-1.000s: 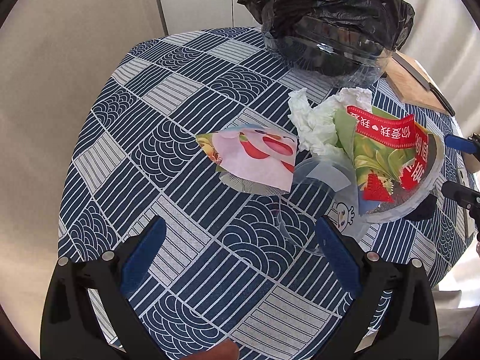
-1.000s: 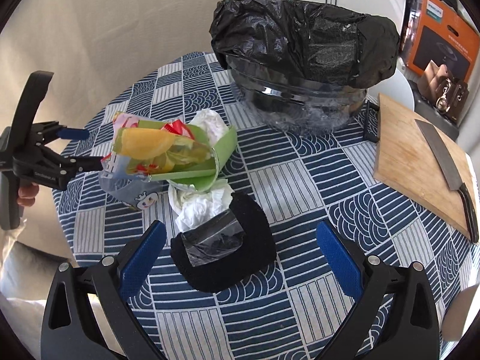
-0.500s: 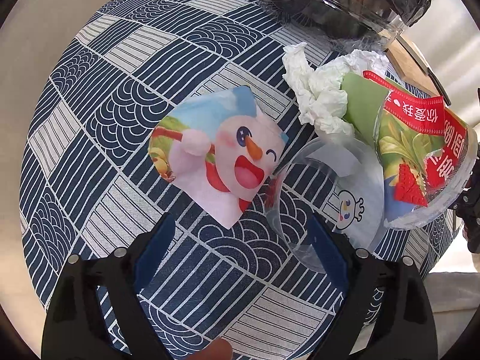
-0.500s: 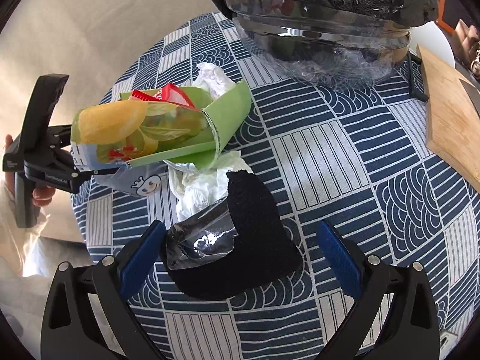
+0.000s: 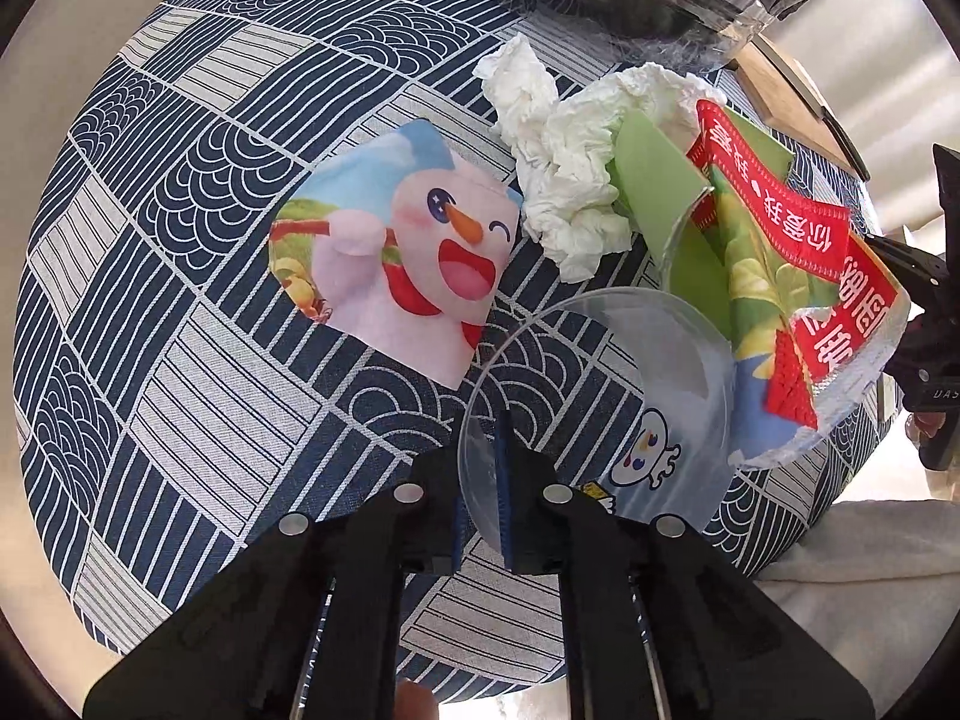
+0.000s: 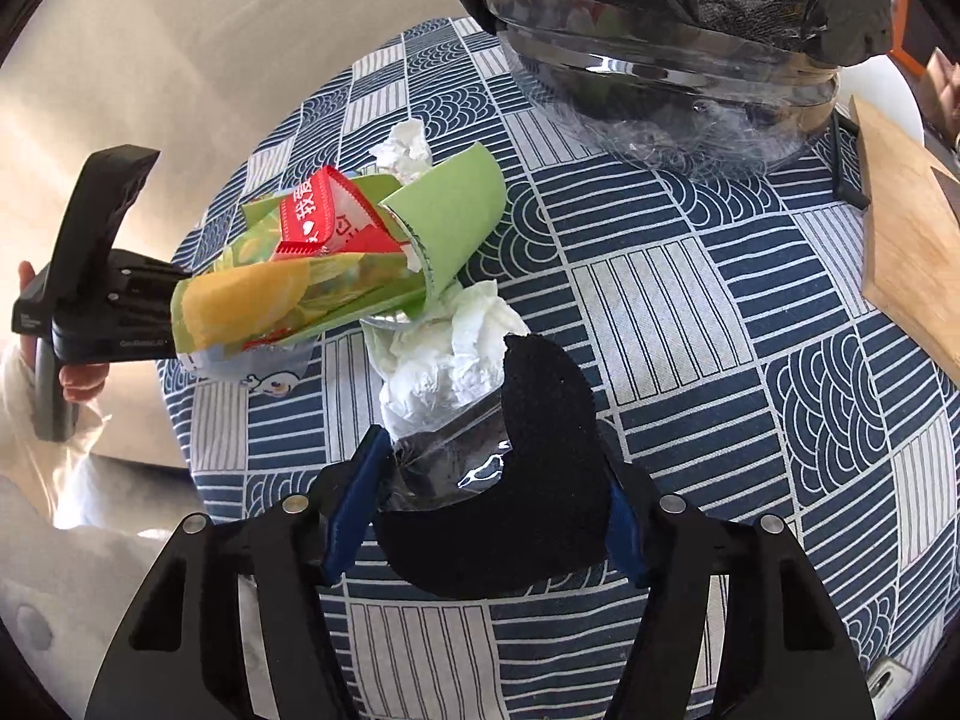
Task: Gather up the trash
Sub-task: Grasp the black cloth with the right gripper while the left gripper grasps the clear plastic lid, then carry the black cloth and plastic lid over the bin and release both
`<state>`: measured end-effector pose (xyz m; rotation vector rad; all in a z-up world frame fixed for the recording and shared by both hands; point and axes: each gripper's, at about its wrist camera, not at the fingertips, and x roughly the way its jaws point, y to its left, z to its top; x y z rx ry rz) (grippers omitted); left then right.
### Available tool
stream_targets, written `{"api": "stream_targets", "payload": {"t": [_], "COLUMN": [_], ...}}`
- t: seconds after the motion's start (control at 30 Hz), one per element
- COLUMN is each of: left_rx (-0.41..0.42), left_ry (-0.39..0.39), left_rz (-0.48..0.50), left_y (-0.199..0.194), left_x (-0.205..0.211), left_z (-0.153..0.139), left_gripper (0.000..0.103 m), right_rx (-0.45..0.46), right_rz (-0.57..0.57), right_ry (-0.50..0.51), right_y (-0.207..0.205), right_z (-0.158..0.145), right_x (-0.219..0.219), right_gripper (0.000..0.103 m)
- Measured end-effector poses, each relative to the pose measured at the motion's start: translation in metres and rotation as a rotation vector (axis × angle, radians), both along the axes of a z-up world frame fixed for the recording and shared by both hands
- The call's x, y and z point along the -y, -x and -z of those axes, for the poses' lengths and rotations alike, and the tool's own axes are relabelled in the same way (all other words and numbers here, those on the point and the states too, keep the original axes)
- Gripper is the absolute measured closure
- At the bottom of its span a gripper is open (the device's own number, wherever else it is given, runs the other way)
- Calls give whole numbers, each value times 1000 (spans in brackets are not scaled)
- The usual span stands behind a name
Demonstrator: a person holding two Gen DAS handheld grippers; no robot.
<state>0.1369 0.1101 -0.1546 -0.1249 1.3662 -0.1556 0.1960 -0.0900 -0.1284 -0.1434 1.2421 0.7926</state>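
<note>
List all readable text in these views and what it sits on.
"你爱我": red banner on the green wrapper, upside down; its other characters are not legible.
"DAS", cut off at the frame edge: body of the right hand-held gripper, jaws closing around a black pad.
Small print on the body of the left hand-held gripper: too blurred; jaws closing on the clear cup.

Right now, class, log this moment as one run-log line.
left gripper: closing on clear cup rim | right gripper: closing around black pad | bin: beyond
</note>
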Motion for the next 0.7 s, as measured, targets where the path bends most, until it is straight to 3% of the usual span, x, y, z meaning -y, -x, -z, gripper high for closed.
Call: {"api": "stream_targets", "payload": {"t": [0.23, 0.7], "left_rx": [50, 144], "left_ry": [-43, -30], "left_rz": [-7, -62], "left_y": [28, 90], "left_x": [-8, -36], "left_z": [-11, -24], "left_gripper": [97, 100], "right_rx": [57, 149], "right_rz": [83, 159], "right_ry": [17, 17], "right_y": [10, 43], "right_z": [-13, -40], "right_x": [20, 39], "right_gripper": [43, 43]}}
